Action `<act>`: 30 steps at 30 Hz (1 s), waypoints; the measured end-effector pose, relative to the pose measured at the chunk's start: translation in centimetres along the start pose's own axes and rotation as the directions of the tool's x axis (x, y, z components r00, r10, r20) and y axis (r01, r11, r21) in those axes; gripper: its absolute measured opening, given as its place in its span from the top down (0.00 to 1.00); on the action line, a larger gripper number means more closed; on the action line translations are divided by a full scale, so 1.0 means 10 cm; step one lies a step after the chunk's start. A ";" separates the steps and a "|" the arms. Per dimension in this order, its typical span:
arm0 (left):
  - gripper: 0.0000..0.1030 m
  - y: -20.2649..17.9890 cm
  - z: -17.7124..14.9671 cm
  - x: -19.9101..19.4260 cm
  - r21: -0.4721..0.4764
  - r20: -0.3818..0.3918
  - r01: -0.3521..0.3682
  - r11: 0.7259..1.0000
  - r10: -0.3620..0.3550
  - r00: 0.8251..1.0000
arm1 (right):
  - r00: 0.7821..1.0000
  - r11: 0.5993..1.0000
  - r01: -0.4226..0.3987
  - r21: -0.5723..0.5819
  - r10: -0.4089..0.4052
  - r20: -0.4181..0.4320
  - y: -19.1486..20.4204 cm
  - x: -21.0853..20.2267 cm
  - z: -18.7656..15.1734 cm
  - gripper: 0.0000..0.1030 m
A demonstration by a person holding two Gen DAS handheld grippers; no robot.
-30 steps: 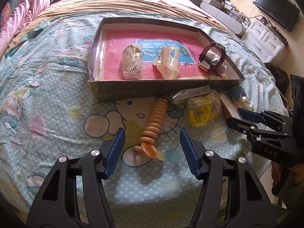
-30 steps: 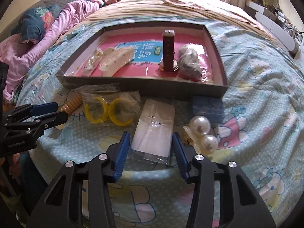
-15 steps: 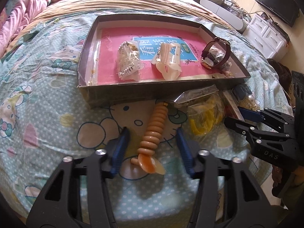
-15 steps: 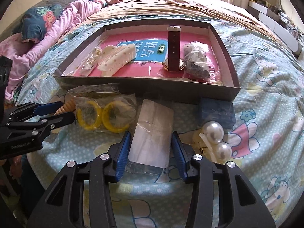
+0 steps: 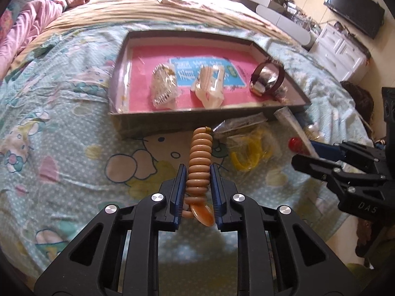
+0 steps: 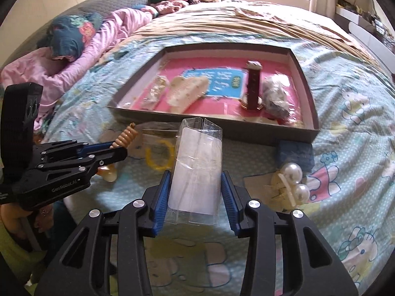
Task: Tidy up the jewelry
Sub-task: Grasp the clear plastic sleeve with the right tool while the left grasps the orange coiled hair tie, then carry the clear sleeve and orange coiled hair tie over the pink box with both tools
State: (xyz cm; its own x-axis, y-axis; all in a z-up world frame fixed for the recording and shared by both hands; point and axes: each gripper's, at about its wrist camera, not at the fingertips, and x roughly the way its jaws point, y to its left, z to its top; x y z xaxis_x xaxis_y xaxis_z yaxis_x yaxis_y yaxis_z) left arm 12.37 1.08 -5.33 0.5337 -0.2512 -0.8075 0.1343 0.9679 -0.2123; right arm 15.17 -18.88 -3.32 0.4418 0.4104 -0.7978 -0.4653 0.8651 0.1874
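Grip comes first here: the left hand-held gripper is clamped on the tan coiled bracelet, its blue pads pressing the lower coils from both sides while the upper coils reach toward 12 o'clock and the amber pendant end hangs between the fingers. The right hand-held gripper is closed against the edges of the clear plastic packet, which looks lifted off the bed and bowed.

The likely step is carrying both pieces into the dark tray at 12 o'clock, where a bagged comb clip, a cream claw clip and a watch already lie on the pink lining.

To do it well, lift the bracelet clear of the front wall, since the free coils sag and may catch the rim. Aim for bare pink lining at 10 o'clock of the comb clip. Keep the packet level; thin film slips easily from a light pinch. The yellow rings in their bag, the pearl clip and a blue box wait just before the tray.
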 end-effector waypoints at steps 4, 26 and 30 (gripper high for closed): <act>0.88 0.06 0.02 -0.19 -0.026 0.041 0.002 1.000 -0.001 0.999 | 0.999 0.999 -0.027 -0.022 0.027 0.017 0.11 -0.07 0.05 0.62; 0.88 0.39 0.18 -0.61 -0.123 0.139 -0.065 0.990 0.083 0.987 | 0.992 0.995 -0.078 -0.055 0.082 0.090 0.23 -0.18 0.30 0.62; 0.88 0.42 0.21 -0.64 -0.138 0.142 -0.059 0.989 0.079 0.987 | 0.991 0.995 -0.083 -0.049 0.087 0.102 0.20 -0.19 0.35 0.62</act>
State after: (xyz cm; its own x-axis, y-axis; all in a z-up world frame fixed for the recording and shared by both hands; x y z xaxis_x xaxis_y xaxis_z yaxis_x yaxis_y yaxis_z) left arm 11.29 6.76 0.08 0.6556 -0.1707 -0.7355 -0.0144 0.9711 -0.2382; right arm 16.05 -16.93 0.58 0.4751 0.5117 -0.7159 -0.5370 0.8131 0.2247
